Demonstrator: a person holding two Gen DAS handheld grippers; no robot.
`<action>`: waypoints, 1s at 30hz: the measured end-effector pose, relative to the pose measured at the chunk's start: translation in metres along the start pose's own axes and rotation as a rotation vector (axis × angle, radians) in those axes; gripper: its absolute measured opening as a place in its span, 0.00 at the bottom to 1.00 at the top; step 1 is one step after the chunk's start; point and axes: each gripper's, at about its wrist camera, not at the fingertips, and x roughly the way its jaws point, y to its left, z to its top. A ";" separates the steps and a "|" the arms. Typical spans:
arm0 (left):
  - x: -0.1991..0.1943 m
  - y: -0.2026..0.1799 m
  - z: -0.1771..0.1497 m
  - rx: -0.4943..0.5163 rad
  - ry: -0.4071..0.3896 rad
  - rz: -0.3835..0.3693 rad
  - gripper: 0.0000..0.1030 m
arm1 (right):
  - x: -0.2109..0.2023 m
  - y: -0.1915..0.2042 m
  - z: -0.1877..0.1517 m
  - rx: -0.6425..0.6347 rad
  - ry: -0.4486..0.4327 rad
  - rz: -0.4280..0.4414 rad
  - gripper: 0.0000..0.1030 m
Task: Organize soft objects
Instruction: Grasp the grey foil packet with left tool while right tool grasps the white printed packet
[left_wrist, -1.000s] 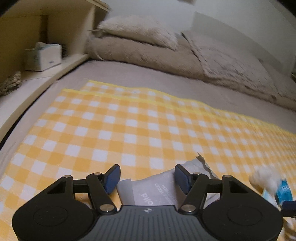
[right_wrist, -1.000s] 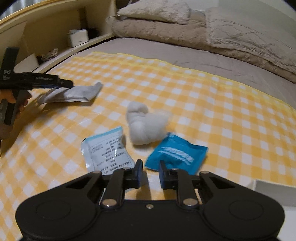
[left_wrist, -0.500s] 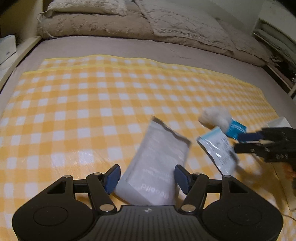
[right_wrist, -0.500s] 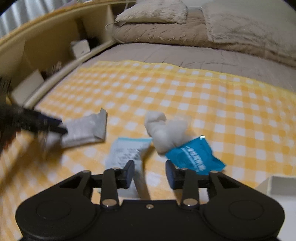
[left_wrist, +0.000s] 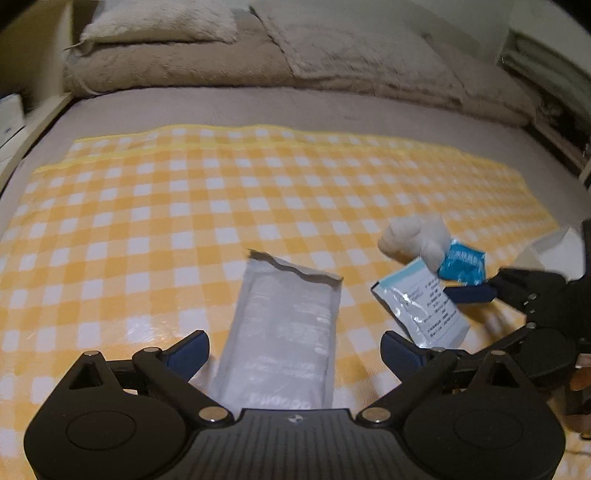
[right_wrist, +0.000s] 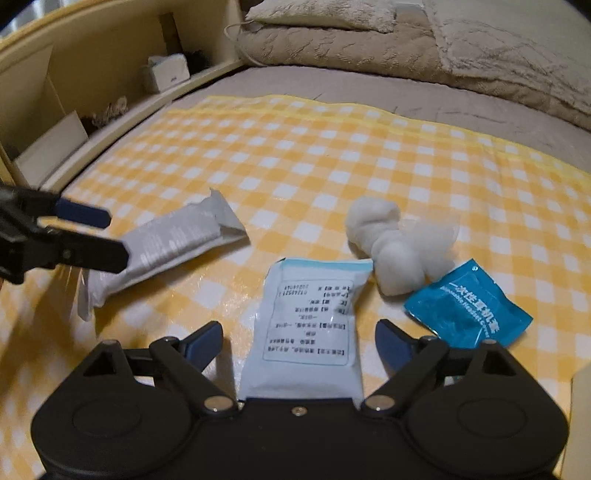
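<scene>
The left gripper has just opened wide around the grey pack on the cloth. The right gripper has just opened wide around the white pack. Center each pack, then squeeze softly.

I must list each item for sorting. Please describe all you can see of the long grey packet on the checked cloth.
The long grey packet is a soft, matte foil-like pouch with faint print and a torn, jagged far end. It lies flat on the yellow-and-white checked cloth, apart from the other items. The left hand-held gripper is open around its near end, pads not pressing.
</scene>
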 end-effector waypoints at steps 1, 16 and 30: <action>0.004 -0.003 0.001 0.014 0.010 0.008 0.96 | 0.000 0.002 0.000 -0.013 0.007 -0.007 0.87; 0.021 -0.026 -0.006 0.099 0.036 0.137 0.66 | -0.022 -0.014 -0.013 -0.137 0.043 -0.012 0.49; -0.014 -0.048 -0.021 -0.037 -0.031 0.153 0.51 | -0.055 -0.002 -0.023 -0.210 0.034 -0.029 0.47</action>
